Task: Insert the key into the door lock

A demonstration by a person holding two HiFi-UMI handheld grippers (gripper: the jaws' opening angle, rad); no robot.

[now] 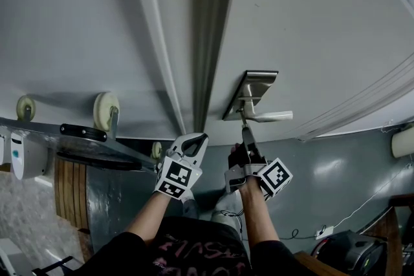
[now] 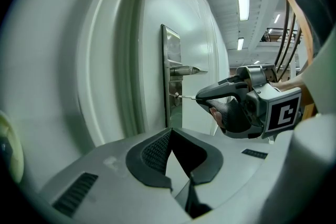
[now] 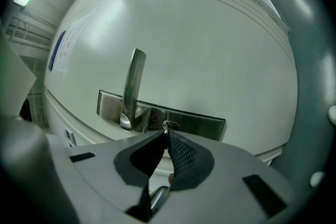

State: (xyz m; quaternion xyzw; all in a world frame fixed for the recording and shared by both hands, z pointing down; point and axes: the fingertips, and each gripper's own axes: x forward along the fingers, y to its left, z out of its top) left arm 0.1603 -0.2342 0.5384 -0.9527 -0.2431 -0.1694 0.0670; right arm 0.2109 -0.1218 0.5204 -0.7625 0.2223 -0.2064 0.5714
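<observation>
One key (image 3: 166,127) pinched in right gripper (image 3: 167,135) at door lock (image 2: 176,96), left gripper (image 2: 169,132) closed empty, door notice (image 3: 64,45) illegible

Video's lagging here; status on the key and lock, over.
Left gripper shut, empty, off the door. Right gripper shut on key, tip at the lock below the handle. Nothing in the way.
</observation>
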